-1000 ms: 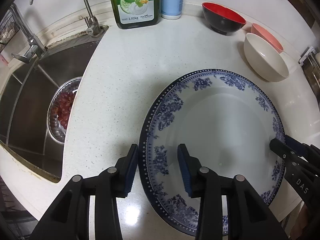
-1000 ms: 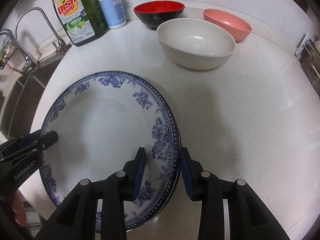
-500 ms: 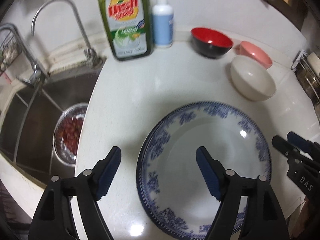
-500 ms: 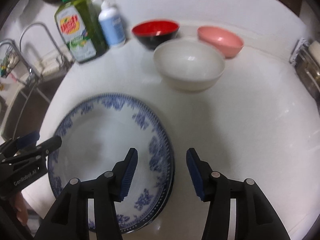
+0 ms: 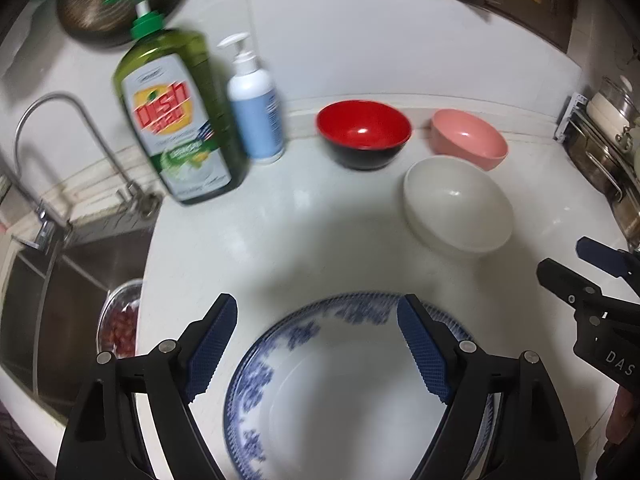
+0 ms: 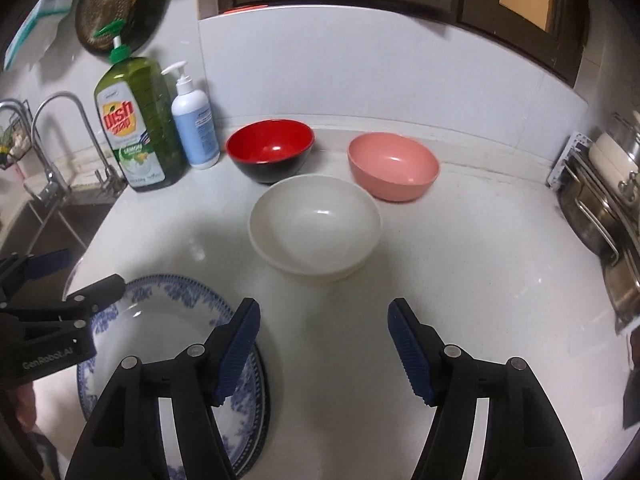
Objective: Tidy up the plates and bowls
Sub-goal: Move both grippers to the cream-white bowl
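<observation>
A stack of blue-and-white floral plates lies on the white counter near its front edge; it also shows in the right wrist view. My left gripper is open and empty above the plates. My right gripper is open and empty, raised to the right of the plates. A white bowl sits mid-counter, with a red-and-black bowl and a pink bowl behind it. The same bowls show in the left wrist view: white, red, pink.
A green dish soap bottle and a white pump bottle stand at the back left. A sink with a faucet and a strainer of red fruit lies left. Metal pots on a rack stand at the right.
Both grippers let go of the plate rim, opened wide and pulled back and up. The plates stay flat on the counter.
</observation>
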Demonstrator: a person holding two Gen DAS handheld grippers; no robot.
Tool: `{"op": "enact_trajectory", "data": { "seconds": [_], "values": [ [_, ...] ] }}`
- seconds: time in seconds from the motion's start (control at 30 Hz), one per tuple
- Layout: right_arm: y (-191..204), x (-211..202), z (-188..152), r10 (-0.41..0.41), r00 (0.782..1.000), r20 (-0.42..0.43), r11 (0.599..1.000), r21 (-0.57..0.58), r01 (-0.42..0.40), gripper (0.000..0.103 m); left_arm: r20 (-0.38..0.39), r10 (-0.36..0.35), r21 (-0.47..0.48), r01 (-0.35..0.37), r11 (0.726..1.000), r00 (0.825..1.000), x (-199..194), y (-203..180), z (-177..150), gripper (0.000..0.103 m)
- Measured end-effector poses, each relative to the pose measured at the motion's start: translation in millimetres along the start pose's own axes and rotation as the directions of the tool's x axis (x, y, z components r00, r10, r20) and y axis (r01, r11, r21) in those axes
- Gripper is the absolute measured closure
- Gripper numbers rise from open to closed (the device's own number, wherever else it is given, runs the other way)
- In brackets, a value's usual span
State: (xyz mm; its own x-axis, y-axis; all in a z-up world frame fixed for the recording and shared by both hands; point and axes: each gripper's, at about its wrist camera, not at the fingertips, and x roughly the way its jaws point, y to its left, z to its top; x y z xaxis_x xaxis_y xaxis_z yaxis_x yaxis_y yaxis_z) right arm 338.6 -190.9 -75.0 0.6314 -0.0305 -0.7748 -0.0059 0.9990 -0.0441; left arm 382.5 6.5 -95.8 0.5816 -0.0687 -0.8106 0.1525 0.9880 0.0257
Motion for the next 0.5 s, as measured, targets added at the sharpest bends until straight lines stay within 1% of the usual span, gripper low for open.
{"op": "enact_trajectory", "data": {
  "seconds": [0.07,0.23,0.5],
  "values": [
    [-7.6,2.8,5.1,0.021,1.0,-0.016,1.0,0.02,-0.02,0.036,0.012,-0.005,0.014,0.004,1.0,1.0,3.1,-6.7,9.2,0.021],
    [-22.8,14.4,17.3,0.016,0.999,-0.035,1.0,0.024,-0.015,0.036,0.013,0.002,0.041,-0.002,0.999,1.0,11.4,-17.8,28.0,0.021],
    [-47.0,32.0,36.2,0.039,0.998,-0.057,0.997,0.062,-0.035,0.036,-0.001,-0.027,0.088,0.027,0.996,1.0,33.4,-36.6,54.9,0.022]
  ]
}}
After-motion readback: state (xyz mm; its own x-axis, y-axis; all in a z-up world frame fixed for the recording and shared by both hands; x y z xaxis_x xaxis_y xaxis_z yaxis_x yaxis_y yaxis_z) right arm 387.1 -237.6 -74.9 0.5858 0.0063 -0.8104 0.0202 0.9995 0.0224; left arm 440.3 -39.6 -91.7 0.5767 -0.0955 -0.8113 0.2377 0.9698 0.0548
